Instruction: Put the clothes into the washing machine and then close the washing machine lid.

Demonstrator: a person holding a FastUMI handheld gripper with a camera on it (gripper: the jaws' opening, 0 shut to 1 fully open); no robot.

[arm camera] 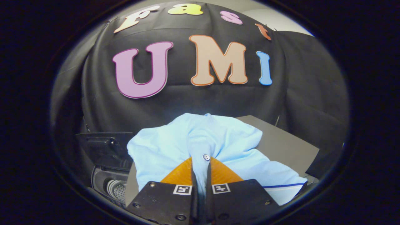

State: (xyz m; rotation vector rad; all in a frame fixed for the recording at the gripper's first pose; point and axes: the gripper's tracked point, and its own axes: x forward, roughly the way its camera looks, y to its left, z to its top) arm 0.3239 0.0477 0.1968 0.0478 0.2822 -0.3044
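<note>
Shirt (200, 140) pinched in tool (200, 165) | washing machine (109, 184) beside | grey board (281, 143) behind

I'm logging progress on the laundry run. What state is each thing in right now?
light blue shirt: bunched up, pinched at its button placket, lying on the grey surface, not yet in the machine.
tongs: shut on the shirt, a fold of fabric between both fingers.
washing machine: open, its drum showing below the shirt, beside the tongs.
washing machine lid: raised, not closed.
grey surface: partly covered by the shirt.
</note>
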